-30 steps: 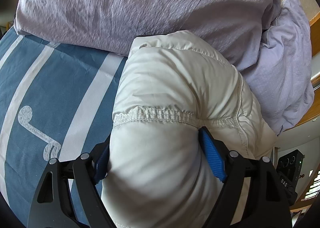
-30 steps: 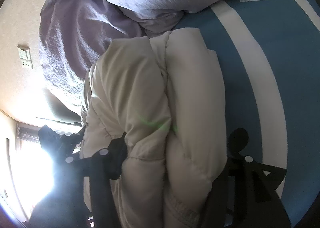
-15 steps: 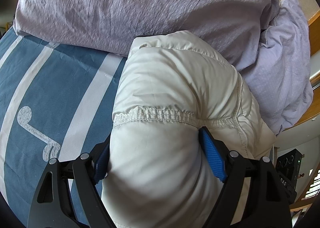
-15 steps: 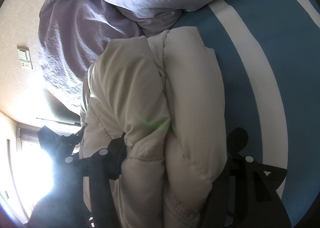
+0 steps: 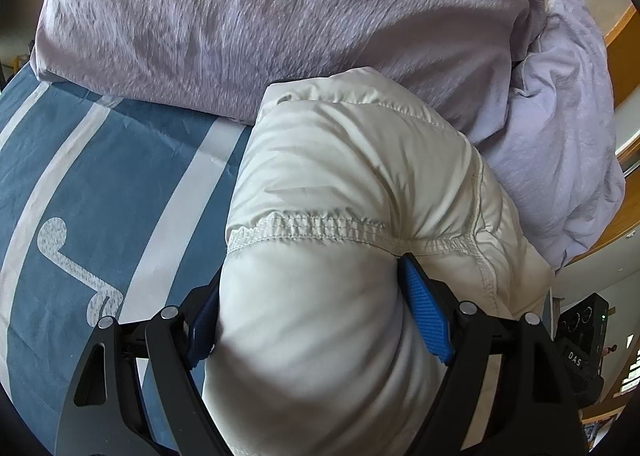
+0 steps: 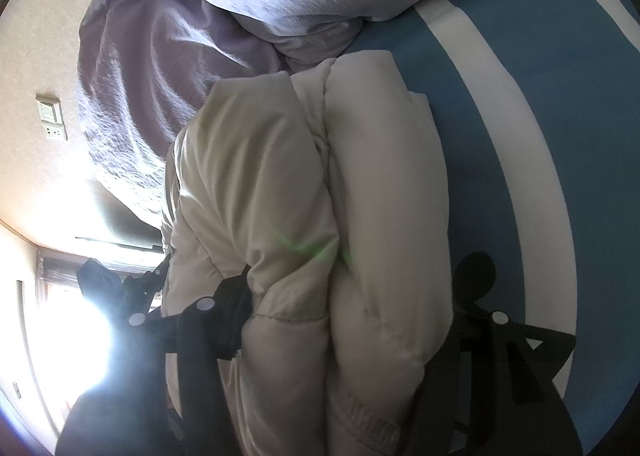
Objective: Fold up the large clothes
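Underneath everything lies a bed with a blue cover [image 5: 100, 183] crossed by white stripes and a pale printed motif. A lavender duvet [image 5: 280, 15] is heaped along its far side, with a lighter pillow [image 5: 560, 127] bunched against a wooden bed frame [image 5: 624, 27]. The cream puffer jacket [image 5: 352, 183], folded into a thick bundle, rests on the cover with its far end touching the duvet.

Open blue cover spreads to one side of the bundle in both views; on the other side the bedding crowds close.

The left hand-held gripper [image 5: 316, 312] has its blue-padded fingers [image 5: 426, 316] pressed into either flank of the bundle, clamped on the jacket just below a stitched seam. The right hand-held gripper [image 6: 344, 320] straddles the bundle's other end, its dark fingers spread wide around the padded folds and gripping them.

Only the right wrist view shows a beige wall with a wall socket [image 6: 50, 117] and a glaring window [image 6: 68, 340], plus the layered folds [image 6: 328, 143] edge-on. Only the left wrist view shows the black device [image 5: 580, 336] beyond the bed.
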### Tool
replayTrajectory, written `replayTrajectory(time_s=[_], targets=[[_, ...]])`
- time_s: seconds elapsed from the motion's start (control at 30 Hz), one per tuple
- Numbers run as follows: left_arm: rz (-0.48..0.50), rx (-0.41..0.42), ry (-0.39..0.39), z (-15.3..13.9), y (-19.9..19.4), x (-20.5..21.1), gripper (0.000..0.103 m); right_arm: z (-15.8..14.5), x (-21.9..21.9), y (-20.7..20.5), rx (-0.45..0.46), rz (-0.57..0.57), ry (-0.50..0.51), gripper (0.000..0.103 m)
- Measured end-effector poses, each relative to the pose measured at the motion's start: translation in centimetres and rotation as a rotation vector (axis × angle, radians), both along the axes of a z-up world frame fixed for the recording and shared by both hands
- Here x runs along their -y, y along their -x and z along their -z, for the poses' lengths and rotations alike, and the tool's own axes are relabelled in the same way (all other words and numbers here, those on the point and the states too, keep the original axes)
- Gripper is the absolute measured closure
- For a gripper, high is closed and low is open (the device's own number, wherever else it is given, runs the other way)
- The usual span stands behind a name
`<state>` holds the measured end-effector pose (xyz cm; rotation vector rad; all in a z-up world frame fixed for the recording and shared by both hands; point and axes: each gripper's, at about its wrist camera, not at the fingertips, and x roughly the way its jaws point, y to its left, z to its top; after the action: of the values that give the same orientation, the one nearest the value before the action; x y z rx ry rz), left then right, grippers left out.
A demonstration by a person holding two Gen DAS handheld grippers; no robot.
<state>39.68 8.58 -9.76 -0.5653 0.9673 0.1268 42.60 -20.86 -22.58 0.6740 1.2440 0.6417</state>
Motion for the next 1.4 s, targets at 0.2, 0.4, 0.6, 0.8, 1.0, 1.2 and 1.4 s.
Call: replayTrajectory(time_s=[0.2, 0.4, 0.6, 0.8, 1.0, 1.2, 1.4], targets=[[0.004, 0.021, 0.013, 0.4, 0.1, -0.2, 0.020, 0.1, -0.2, -0.1, -0.007, 0.005, 0.006, 0.047], [0.020, 0.020, 0.012, 0.5, -0.2, -0.3, 0.020, 0.4, 0.0, 0.1, -0.014, 0.021, -0.006, 0.047], [0.034, 0.012, -0.003, 0.0, -0.5, -0.2, 0.020, 0.5, 0.6, 0.9, -0.010, 0.043, -0.014, 0.047], [0.014, 0.012, -0.074, -2.2, 0.2, 0.4, 0.020, -2.5, 0.7, 2.4, 0.077, 0.057, 0.159, 0.035], [0.054, 0.095, -0.257, -5.3, 1.8, 3.0, 0.020, -6.0, 0.0, 4.3, 0.232, 0.062, 0.355, 0.032], [0.092, 0.120, -0.309, -6.4, 1.5, 4.6, 0.017, -9.7, 0.3, 5.6, 0.412, 0.183, 0.493, 0.029], [0.125, 0.091, -0.387, -4.5, 0.9, 6.5, 0.015, -10.6, -3.0, 6.2, 0.518, 0.069, 0.488, 0.044]])
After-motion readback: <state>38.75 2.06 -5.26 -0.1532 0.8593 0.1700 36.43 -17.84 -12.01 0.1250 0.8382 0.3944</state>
